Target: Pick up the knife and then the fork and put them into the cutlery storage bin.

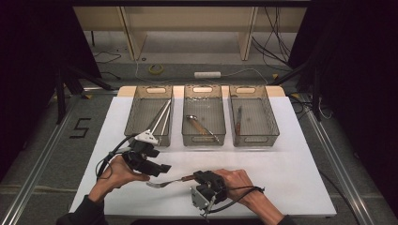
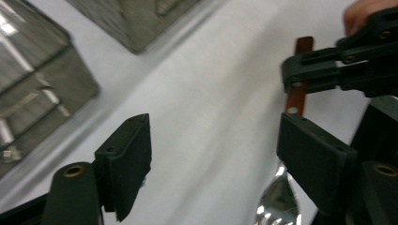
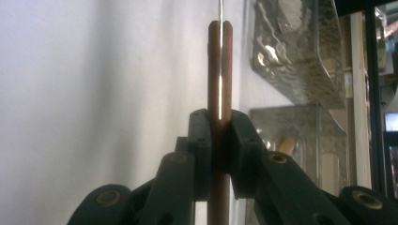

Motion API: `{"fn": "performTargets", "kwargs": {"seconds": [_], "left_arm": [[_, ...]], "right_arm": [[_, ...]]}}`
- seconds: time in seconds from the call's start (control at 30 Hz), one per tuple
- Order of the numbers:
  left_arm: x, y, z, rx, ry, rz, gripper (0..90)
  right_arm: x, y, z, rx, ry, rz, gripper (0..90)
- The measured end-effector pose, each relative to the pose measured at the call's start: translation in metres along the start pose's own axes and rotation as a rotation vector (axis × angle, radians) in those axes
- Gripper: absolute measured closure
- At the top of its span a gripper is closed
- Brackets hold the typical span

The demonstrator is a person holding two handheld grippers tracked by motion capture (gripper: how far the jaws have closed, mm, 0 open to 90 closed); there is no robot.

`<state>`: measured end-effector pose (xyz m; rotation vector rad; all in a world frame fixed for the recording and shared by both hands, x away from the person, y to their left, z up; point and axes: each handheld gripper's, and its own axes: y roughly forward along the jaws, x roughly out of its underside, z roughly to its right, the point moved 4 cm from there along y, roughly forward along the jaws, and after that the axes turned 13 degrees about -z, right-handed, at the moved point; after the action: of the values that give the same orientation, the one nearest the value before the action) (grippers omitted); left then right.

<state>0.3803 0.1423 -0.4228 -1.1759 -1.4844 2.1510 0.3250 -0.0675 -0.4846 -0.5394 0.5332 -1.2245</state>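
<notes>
Fork [image 1: 164, 182] clamped by its brown handle in right gripper [image 1: 201, 177], above white table [image 1: 281, 178]. Left gripper [image 1: 162, 169] released, jaws apart beside the tines.

1. We read one sign: a large dark numeral "5" [image 1: 80, 127], marked on the grey floor to the left of the white worktop [image 1: 291, 178], beside the metal rail [image 1: 42, 159] that runs along that side.
2. We see the numeral in blocky, straight strokes, standing level with the near ends of the three baskets.
3. We find no lettering, brand or label that can be read on the three mesh baskets [image 1: 204, 138] at the far side of the worktop.
4. In both gripper views we can make out no print at all; a bright screen at the far right edge of the right gripper view is too small and blurred to read.
</notes>
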Motion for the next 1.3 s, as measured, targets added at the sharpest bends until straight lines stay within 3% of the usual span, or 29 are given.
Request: {"fn": "performTargets", "kwargs": {"seconds": [0.13,0.27,0.5,0.63,0.97,1.3], "left_arm": [[0.003,-0.004,-0.015,-0.046,-0.066,0.085,24.4],[0.009,-0.003,-0.025,-0.065,-0.113,0.136,23.5],[0.019,0.0,-0.026,-0.089,-0.127,0.236,20.6],[0.026,0.001,-0.024,-0.085,-0.133,0.3,20.2],[0.04,-0.001,-0.018,-0.101,-0.138,0.378,18.5],[0.044,0.0,-0.014,-0.123,-0.143,0.4,17.9]], "right_arm": [[0.011,-0.001,0.007,0.015,0.015,-0.008,81.7],[0.023,-0.005,0.013,0.01,0.082,-0.023,81.7],[0.048,-0.003,0.029,0.0,0.169,-0.053,81.7],[0.06,-0.003,0.037,-0.004,0.242,-0.066,81.7],[0.087,-0.005,0.059,-0.015,0.415,-0.11,81.6],[0.115,-0.003,0.083,-0.029,0.569,-0.15,81.6]]}}
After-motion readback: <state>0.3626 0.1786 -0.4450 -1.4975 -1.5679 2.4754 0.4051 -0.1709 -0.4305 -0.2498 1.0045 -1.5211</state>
